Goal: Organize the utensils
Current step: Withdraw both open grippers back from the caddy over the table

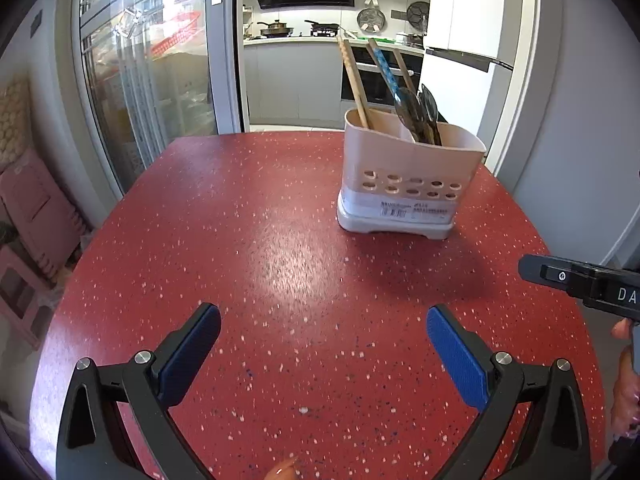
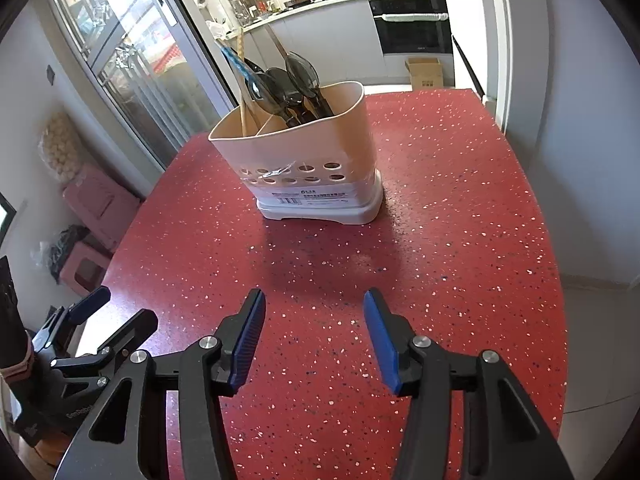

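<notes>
I am hovering over a red speckled table point(image 1: 248, 240), and both my grippers are empty. My left gripper point(image 1: 324, 344) is standing released, its blue pads point(image 1: 456, 356) spread wide with only bare tabletop between them. From it, the holder point(image 1: 408, 184) is sitting upright on the table at about one o'clock, well apart from my fingertips. The holder is beige with rows of round holes and a paler base carrying a label. Inside it, chopsticks point(image 1: 354, 80) are leaning toward eleven o'clock in the left compartment, and dark spoons point(image 1: 416, 116) are crowding the right compartment, bowls up. A blue patterned handle point(image 1: 384, 66) is rising between them; which compartment it is in I cannot tell. At three o'clock, the black body of my right gripper point(image 1: 584, 284) is poking in at the edge of the left view, with fingers point(image 1: 624, 380) of a hand below it.

In the right view that gripper point(image 2: 314, 334) is also standing released, its jaws parted less widely, nothing between them but table. From here the holder is sitting at twelve o'clock, apart from my tips, and its divider point(image 2: 276, 120) is showing. At nine o'clock my left gripper is showing beside me, its fingers apart.
</notes>
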